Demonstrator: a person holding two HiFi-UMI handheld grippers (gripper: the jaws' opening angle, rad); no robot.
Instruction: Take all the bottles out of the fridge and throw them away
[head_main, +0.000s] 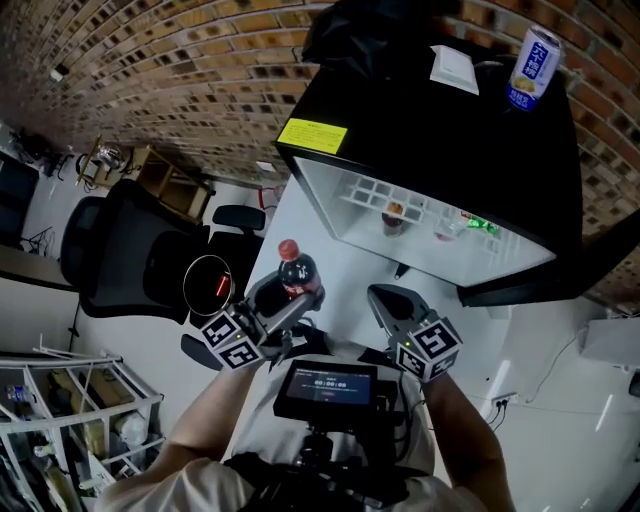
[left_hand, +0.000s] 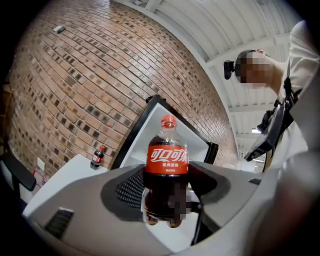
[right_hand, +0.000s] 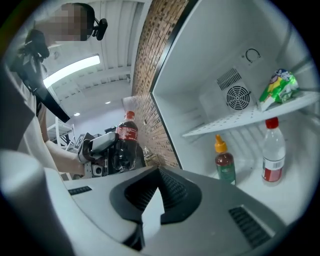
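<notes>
Left gripper (head_main: 283, 305): jaws part-way apart and clamped on the lower body of a cola bottle (head_main: 297, 272); pads press it from both sides; red cap and red label stand clear above the jaws; dark drink inside. The bottle is out of the fridge (head_main: 440, 110), held just near-left of its open front.

Right gripper (head_main: 392, 300): jaws drawn together at the tips, nothing between them; it hangs to the right of the left gripper, pointing into the fridge's white interior.

Inside the fridge: a sauce bottle (right_hand: 225, 165) with an orange cap on the floor; just right of it a clear bottle (right_hand: 272, 152) with a red cap and red label; both upright, near each other, apart. Above them a white shelf (right_hand: 240, 120) with a green packet (right_hand: 278, 90) on it.

On the fridge's black top: a blue-and-white can (head_main: 533, 67) and a white card (head_main: 453, 70); yellow sticker (head_main: 312, 134) at the top's left edge.

Outward: a brick wall (head_main: 180, 60) behind; a black office chair (head_main: 130, 260) to the left; a small cola bottle (left_hand: 97, 157) stands on a pale surface beside the fridge's black edge.
</notes>
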